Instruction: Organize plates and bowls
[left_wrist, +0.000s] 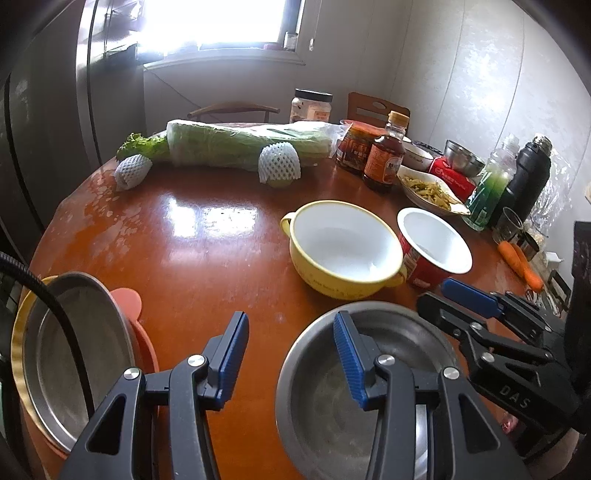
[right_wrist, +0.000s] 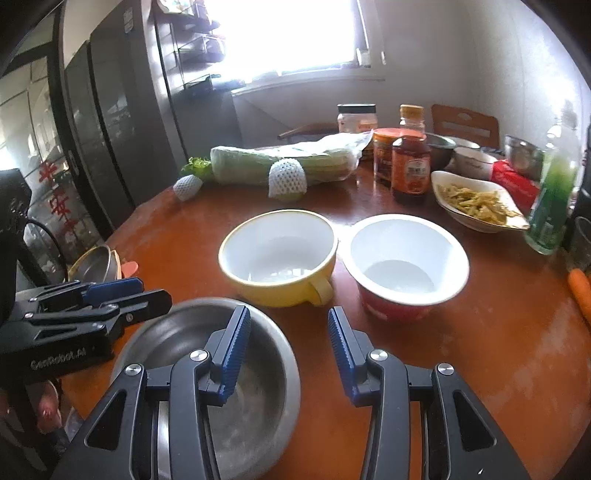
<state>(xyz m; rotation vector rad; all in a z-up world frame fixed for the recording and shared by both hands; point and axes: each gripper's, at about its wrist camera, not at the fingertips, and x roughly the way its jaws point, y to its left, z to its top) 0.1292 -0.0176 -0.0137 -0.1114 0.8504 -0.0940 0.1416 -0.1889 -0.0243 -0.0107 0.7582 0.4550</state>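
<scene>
A steel bowl (left_wrist: 391, 373) sits on the brown table near its front edge. My left gripper (left_wrist: 291, 354) hangs open over the bowl's left rim, one pad inside the bowl and one outside, neither pressing. My right gripper (right_wrist: 288, 347) is open the same way across the right rim of the steel bowl (right_wrist: 255, 391). Each gripper shows in the other's view: the right gripper (left_wrist: 436, 291) and the left gripper (right_wrist: 155, 291). Behind stand a yellow handled bowl (left_wrist: 343, 251) (right_wrist: 277, 254) and a red bowl (left_wrist: 432, 243) (right_wrist: 402, 258), both white inside.
A stack of steel and orange dishes (left_wrist: 74, 362) (right_wrist: 96, 264) lies at the table's left edge. At the back are a wrapped cabbage (left_wrist: 240, 144), sauce bottles (left_wrist: 384, 158), a dish of food (left_wrist: 428, 188), a green bottle (right_wrist: 550, 206) and carrots (left_wrist: 521, 262).
</scene>
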